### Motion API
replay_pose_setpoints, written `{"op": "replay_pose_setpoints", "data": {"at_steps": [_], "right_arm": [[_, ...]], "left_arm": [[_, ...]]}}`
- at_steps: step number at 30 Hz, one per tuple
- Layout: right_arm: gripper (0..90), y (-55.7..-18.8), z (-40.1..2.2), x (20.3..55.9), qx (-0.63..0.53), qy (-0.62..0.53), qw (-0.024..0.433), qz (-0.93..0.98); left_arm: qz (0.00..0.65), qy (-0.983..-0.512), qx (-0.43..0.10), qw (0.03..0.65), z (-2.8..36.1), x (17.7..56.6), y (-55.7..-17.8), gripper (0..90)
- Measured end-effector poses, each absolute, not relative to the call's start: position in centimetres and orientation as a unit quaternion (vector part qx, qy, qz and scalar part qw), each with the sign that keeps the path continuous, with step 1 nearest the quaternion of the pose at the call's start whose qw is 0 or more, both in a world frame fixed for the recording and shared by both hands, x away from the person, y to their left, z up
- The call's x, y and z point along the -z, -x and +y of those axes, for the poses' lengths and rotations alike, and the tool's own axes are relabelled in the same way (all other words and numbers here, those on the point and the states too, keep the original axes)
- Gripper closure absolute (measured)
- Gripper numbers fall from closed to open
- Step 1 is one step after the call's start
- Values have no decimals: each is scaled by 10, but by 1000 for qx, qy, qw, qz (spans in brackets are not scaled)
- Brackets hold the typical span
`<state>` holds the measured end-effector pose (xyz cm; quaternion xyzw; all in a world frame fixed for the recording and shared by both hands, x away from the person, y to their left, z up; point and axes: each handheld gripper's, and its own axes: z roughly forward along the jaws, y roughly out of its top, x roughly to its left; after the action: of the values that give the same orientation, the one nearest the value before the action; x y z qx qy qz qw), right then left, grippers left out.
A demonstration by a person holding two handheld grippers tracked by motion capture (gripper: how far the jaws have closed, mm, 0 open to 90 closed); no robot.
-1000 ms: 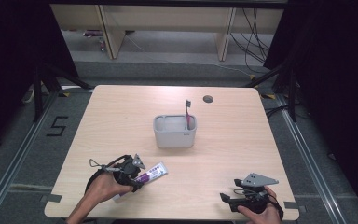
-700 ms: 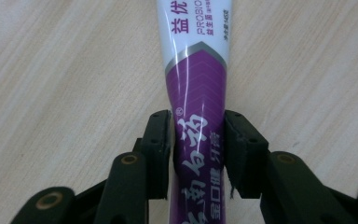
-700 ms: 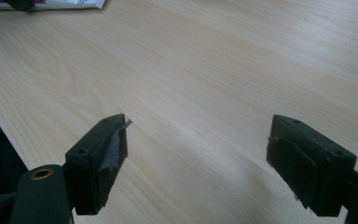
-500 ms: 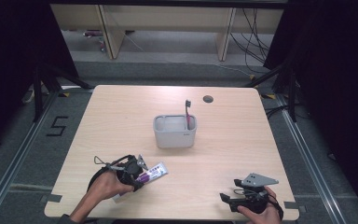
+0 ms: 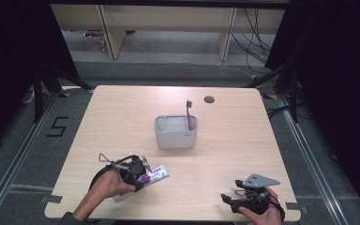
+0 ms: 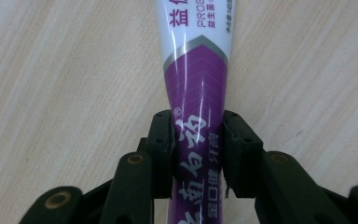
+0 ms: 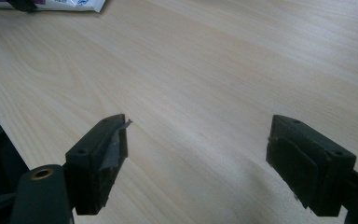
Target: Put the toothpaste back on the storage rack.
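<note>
A glossy purple-and-white tube (image 6: 196, 100) lies flat on the pale wood-grain table (image 5: 243, 140), near its front-left edge, its soft body pinched between the left gripper's (image 6: 198, 144) black jaws. The right gripper (image 7: 196, 158) rests front-right, jaws spread. A grey rounded bin (image 5: 176, 132) holds an upright toothbrush (image 5: 189, 112) mid-table.

Toothpaste tube (image 6: 196, 88) cut off by frame top.

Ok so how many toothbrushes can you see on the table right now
1. The toothbrush stands upright in the grey holder at the table's middle, bristle end up. More could be hidden inside the holder.
</note>
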<state>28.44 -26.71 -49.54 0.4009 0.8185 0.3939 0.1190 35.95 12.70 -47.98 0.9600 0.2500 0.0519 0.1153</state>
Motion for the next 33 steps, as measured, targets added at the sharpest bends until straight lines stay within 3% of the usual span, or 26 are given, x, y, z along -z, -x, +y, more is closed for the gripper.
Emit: {"op": "replay_pose_setpoints", "data": {"at_steps": [33], "right_arm": [[214, -284, -266, 496, -401, -409, 108, 812]], "left_arm": [[233, -968, -44, 87, 121, 478, -363, 710]]}}
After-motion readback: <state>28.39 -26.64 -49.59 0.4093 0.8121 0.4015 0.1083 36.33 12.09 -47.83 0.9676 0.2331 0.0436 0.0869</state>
